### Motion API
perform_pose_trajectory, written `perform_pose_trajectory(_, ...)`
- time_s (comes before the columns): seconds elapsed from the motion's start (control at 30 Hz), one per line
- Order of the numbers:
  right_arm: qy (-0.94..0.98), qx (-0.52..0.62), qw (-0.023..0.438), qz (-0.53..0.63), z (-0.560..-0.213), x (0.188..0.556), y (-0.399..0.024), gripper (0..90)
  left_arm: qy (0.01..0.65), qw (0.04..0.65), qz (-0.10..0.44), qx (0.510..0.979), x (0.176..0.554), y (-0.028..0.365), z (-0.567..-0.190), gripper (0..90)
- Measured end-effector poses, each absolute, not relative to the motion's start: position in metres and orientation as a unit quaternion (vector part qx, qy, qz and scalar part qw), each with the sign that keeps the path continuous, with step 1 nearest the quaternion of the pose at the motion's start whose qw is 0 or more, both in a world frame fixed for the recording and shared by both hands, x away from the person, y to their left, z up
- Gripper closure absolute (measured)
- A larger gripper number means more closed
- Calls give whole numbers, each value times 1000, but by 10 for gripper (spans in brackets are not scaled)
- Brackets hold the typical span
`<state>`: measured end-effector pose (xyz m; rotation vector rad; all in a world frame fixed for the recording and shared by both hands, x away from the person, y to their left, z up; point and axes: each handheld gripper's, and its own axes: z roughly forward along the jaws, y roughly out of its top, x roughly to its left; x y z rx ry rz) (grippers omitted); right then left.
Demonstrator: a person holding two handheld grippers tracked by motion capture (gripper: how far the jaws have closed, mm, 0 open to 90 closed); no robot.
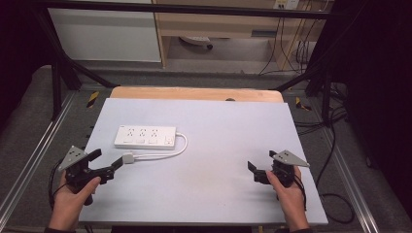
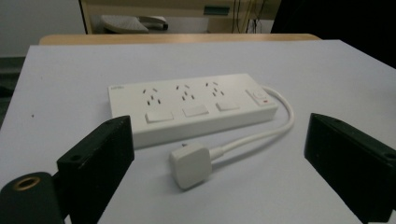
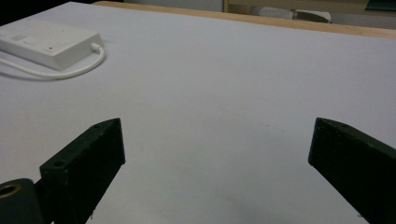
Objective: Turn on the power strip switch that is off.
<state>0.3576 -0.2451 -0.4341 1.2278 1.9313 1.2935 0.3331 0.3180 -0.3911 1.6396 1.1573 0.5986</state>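
A white power strip [image 1: 145, 137] [image 2: 191, 109] with three sockets and a switch lies flat on the left half of the pale table [image 1: 218, 145]. Its white cable [image 1: 182, 145] [image 2: 280, 121] loops from its right end back to a white plug [image 1: 128, 158] [image 2: 190, 164] lying on the table. My left gripper [image 1: 108, 158] [image 2: 219, 135] is open just before the plug, its jaws wide to either side and not touching it. My right gripper [image 1: 262, 161] [image 3: 217, 140] is open over bare table at the right, with nothing between its fingers. The strip's end [image 3: 51, 44] shows far left in the right gripper view.
A wooden strip [image 1: 194, 93] runs along the table's far edge. Dark metal frame bars [image 1: 63, 68] stand at both sides, and black cables [image 1: 335, 145] trail on the floor at the right. A hand holds each gripper at the near edge.
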Motion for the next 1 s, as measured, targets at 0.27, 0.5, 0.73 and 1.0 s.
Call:
perform_pose_trajectory(0.27, 722, 438, 257, 471, -433, 353, -239, 42, 468, 497, 250, 687, 341, 306, -377, 94)
perform_pose_trajectory(0.5, 726, 436, 253, 468, -433, 354, -237, 35, 459, 501, 255, 688, 339, 304, -367, 91)
perform_pose_trajectory(0.73, 730, 430, 253, 467, -432, 352, -235, 31, 460, 499, 257, 689, 346, 306, -364, 86)
perform_pose_trajectory(1.0, 728, 439, 248, 464, -434, 353, -234, 32, 461, 487, 244, 701, 358, 300, -356, 85)
